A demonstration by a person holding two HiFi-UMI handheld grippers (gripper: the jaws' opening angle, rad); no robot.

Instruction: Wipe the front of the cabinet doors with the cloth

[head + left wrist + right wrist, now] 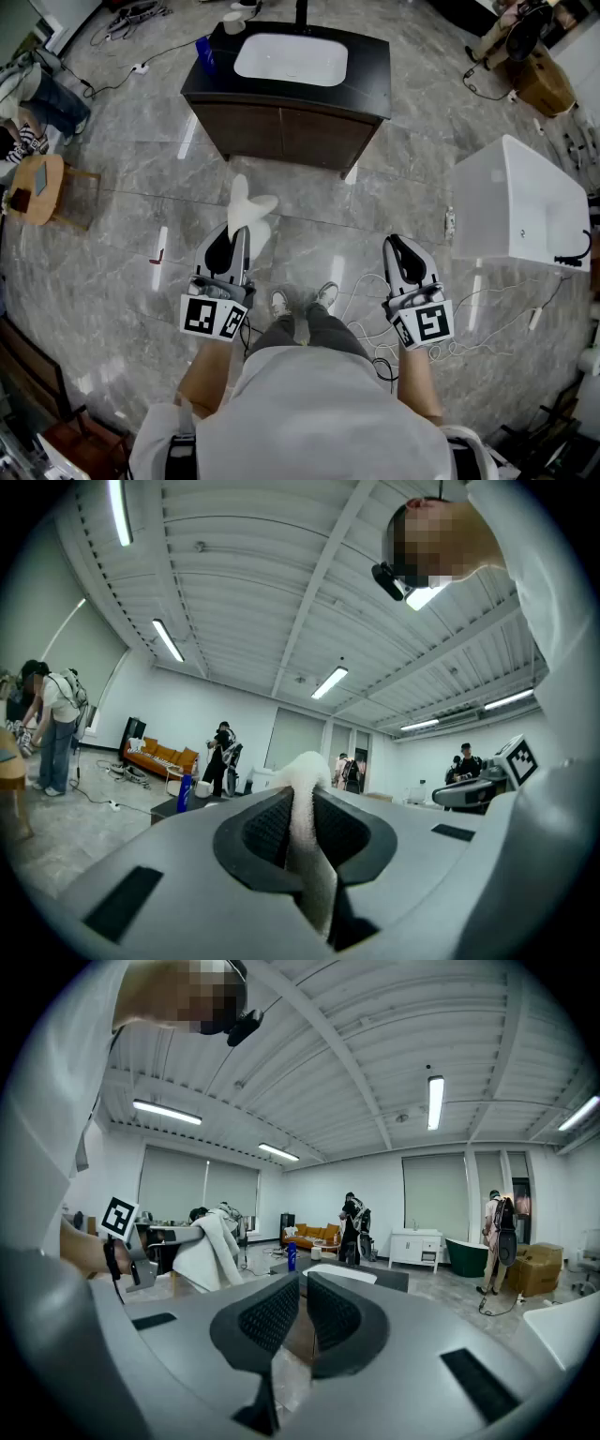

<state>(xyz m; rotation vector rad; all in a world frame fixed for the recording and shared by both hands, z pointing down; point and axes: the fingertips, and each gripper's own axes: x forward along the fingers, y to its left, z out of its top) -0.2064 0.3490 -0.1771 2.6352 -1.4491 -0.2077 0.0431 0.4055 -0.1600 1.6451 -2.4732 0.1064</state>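
Observation:
A dark vanity cabinet with a black top and a white sink (pixel 291 58) stands ahead of me on the floor. Its brown doors (pixel 291 136) face me, well apart from both grippers. My left gripper (pixel 239 231) (pixel 302 803) is shut on a white cloth (pixel 249 208) (pixel 306 785), which sticks out past the jaws and hangs loose. My right gripper (pixel 397 243) (pixel 303 1302) is held level beside it, jaws shut with nothing between them. The right gripper view shows the cabinet top (pixel 342 1274) ahead and the cloth (pixel 211 1255) off to the left.
A white bathtub (pixel 520 206) stands at the right. A blue bottle (pixel 204 52) and a white cup (pixel 233 22) sit on the vanity top. A wooden stool (pixel 42 187) is at the left. Cables (pixel 375 291) lie by my feet. Other people stand in the room.

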